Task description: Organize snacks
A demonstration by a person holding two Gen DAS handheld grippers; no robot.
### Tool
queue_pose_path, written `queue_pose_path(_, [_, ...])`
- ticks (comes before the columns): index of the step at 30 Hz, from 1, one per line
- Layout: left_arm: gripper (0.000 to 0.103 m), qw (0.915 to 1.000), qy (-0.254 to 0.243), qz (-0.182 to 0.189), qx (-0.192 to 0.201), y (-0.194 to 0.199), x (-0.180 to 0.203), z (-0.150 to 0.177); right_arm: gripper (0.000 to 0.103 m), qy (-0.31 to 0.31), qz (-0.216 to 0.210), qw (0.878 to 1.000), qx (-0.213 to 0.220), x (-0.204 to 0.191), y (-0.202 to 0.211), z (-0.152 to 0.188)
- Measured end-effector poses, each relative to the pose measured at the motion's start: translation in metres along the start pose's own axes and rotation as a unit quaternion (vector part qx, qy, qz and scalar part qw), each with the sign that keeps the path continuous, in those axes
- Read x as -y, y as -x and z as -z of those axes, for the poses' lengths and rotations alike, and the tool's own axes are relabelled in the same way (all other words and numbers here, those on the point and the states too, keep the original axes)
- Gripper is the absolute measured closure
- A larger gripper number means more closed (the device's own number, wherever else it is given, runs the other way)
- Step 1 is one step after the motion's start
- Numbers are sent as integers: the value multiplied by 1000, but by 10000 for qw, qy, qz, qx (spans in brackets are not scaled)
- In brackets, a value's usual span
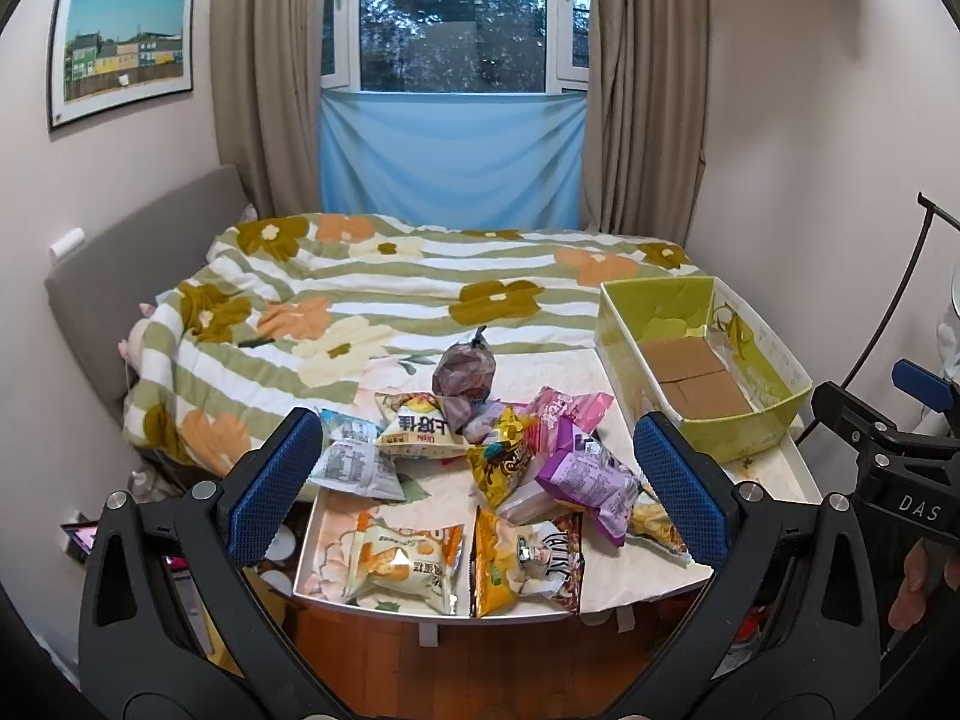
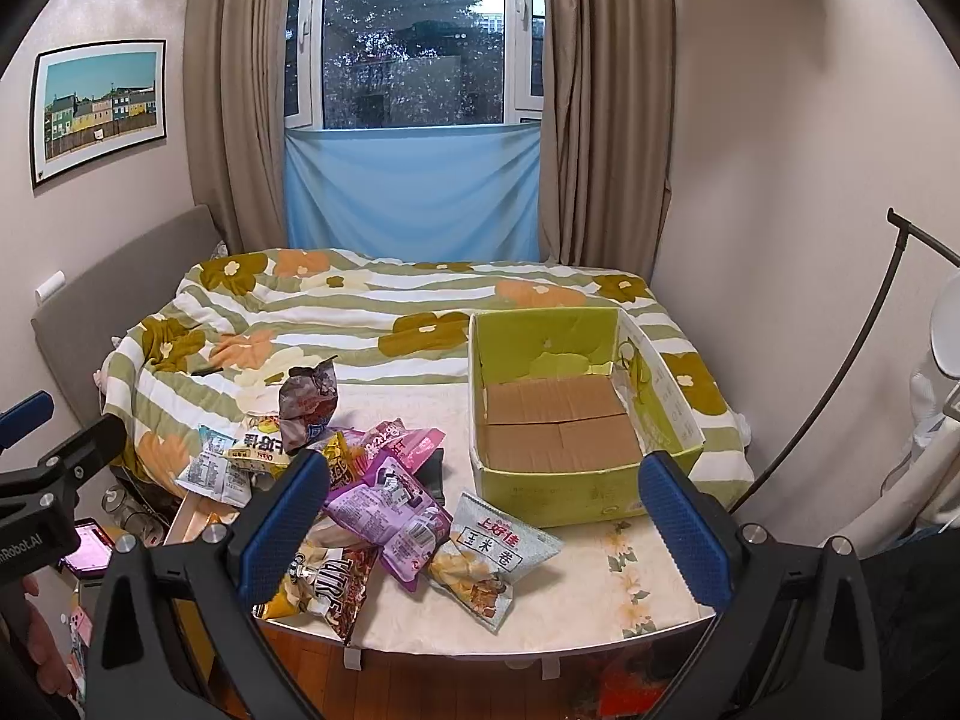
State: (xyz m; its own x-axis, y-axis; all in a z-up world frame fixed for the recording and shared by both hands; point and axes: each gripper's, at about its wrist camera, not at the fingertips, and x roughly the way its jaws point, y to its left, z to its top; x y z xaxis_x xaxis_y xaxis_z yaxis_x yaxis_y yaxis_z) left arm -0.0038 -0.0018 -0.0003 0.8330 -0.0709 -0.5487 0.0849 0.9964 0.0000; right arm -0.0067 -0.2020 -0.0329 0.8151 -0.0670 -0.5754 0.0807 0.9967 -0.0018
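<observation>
1. The left tool (image 1: 477,480) is hovering with its blue pads spread wide and nothing between them, at the near edge of the counter (image 1: 636,576), short of the snack pile (image 1: 480,468).
2. The right tool (image 2: 486,525) is likewise gaping wide and carrying nothing, just to the right of the snack pile, with a hand (image 1: 918,582) gripping its handle.
3. The snack pile is sitting on the counter's left half; at its near edge a cream cake packet (image 1: 402,564) and a yellow-and-dark chip bag (image 1: 528,558) are lying side by side.
4. On the pile's right side a purple packet (image 2: 390,516) is resting on top of the others, and a grey corn-roll packet (image 2: 486,552) is lying just beside it, towards the box.
5. At the far side of the pile a crumpled greyish bag (image 1: 465,369) is standing up, possibly leaning on the packets below, though that is hard to tell.
6. A green cardboard box (image 2: 558,486) is sitting open to the right of the pile, well apart from it, showing only its brown flaps inside.
7. Beyond the pile a bed with a flowered green-striped quilt (image 1: 384,282) is stretching back towards a window (image 1: 450,18) with beige curtains.
</observation>
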Motion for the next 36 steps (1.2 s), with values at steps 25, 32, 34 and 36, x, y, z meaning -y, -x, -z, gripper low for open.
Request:
queue_pose_path(25, [1,10000,37,46,-37,-10,-3,-3,0,8,-28,10000,-46,-3,-5,-5])
queue_pose_path(32, [1,10000,39,54,-43,-14,-2,-4,0,11,-20,10000,-49,-4,-7,-6])
queue_pose_path(34, [1,10000,34,46,-40,-14,-2,-4,0,11,-23,10000,-46,-4,-7,-6])
queue_pose_path(36, [1,10000,41,50,-44,-14,-2,-4,0,9,-23,10000,-43,-4,-7,-6])
